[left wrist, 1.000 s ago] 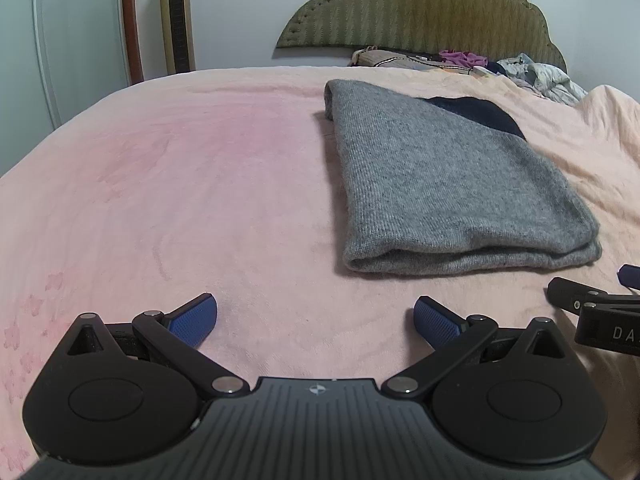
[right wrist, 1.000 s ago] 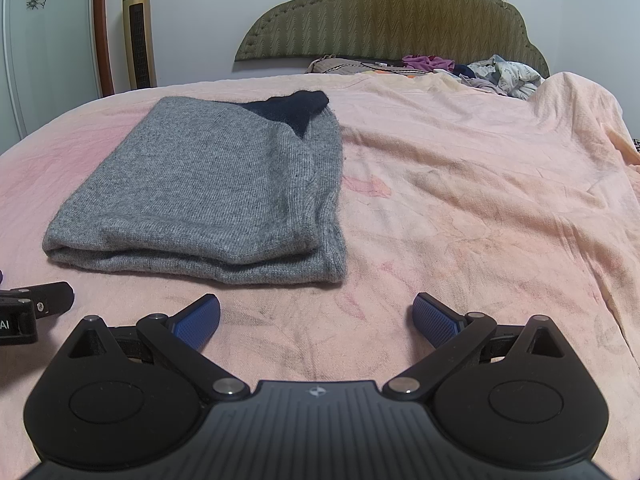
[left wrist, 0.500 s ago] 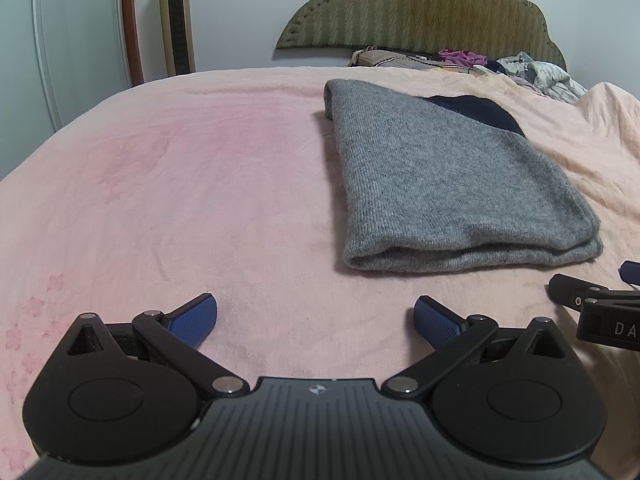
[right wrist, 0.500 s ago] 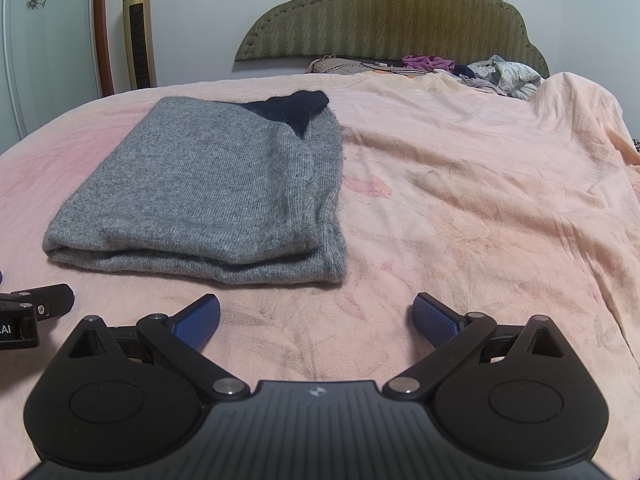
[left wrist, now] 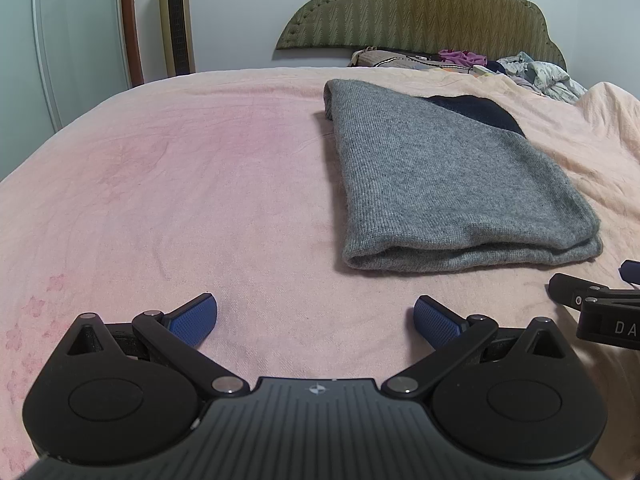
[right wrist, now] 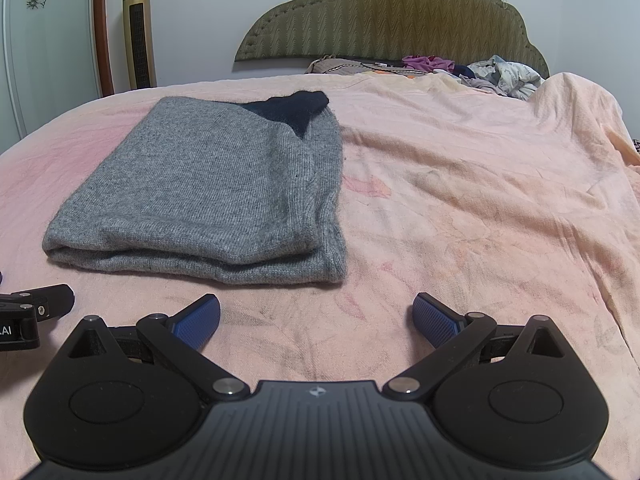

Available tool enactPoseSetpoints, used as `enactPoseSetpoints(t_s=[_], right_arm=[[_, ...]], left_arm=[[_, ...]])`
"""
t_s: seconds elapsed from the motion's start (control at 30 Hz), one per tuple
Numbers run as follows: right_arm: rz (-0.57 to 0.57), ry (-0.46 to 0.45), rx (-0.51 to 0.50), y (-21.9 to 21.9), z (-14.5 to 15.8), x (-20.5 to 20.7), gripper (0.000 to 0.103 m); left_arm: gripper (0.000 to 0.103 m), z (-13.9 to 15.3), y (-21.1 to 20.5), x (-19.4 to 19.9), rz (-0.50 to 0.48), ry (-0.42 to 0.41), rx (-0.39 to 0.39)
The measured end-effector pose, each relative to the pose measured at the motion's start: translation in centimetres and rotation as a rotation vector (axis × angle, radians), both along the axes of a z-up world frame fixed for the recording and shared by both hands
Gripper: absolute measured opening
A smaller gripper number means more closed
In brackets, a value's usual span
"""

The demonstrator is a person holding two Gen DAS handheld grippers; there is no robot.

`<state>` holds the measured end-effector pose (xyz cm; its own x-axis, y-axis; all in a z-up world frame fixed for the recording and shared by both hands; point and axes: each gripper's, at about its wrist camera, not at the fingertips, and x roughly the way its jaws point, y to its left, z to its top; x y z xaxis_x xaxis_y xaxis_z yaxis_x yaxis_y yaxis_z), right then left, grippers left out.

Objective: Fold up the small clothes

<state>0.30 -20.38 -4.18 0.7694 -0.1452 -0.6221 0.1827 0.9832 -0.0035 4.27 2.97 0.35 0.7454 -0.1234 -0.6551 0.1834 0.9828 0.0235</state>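
The left gripper (left wrist: 316,320) is wide open, with its two blue pads (left wrist: 194,318) far apart and nothing between them. It sits low over the pink blanket (left wrist: 180,200), on the near side of the sweater (left wrist: 440,184) and a bit to its left. The right gripper (right wrist: 316,320) is wide open too, and its blue pads (right wrist: 434,320) hold nothing. It sits on the near side of the sweater as well, a bit to its right. Each gripper can see a black piece of the other one at the edge of its view. The sweater is gray and folded into a neat flat stack. It lies on the blanket just past both grippers, not touching them. Its thick folded edge faces the grippers, and you can see the layers one on top of the other. At the far end of the sweater a dark blue patch (right wrist: 292,110) shows. The blanket is smooth on the left of the sweater and has wrinkles on the right of it. Far behind the sweater, a pile of clothes (right wrist: 472,70) lies at the head of the bed. Behind that stands the green headboard (right wrist: 392,16). Far behind the sweater and to its left, a tall gold fan (right wrist: 140,32) stands by the white wall.
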Motion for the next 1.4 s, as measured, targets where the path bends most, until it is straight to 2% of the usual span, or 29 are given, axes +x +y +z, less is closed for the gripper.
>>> enactPoseSetpoints(t_s=[0.67,0.77,0.9,1.13,1.2,1.3,1.4], right_arm=[[0.001,0.005,0.020,0.3,1.0,-0.6,0.103],[0.013,0.000,0.029,0.7,1.6,-0.8,0.103],[0.022,-0.003,0.015,1.3,2.0,-0.9,0.103],[0.018,-0.004,0.027,1.3,2.3,-1.0,0.103],[0.017,-0.002,0.029,1.3,2.3,-0.9,0.103],[0.020,0.003,0.032,1.4,2.2,-0.8,0.103],[0.035,0.001,0.015,1.7,2.3,-0.9,0.103]], left_arm=[[0.103,1.0,0.8,-0.1,0.009,0.028,0.003],[0.103,1.4,1.0,-0.2,0.006,0.016,0.043],[0.103,2.5,2.2,-0.1,0.036,-0.043,0.114],[0.103,5.2,5.3,0.3,0.201,-0.201,0.291],[0.103,5.6,5.5,0.2,0.184,-0.186,0.259],[0.103,5.6,4.5,-0.5,0.101,-0.114,0.136],[0.103,4.8,2.7,-0.9,0.033,-0.062,0.090]])
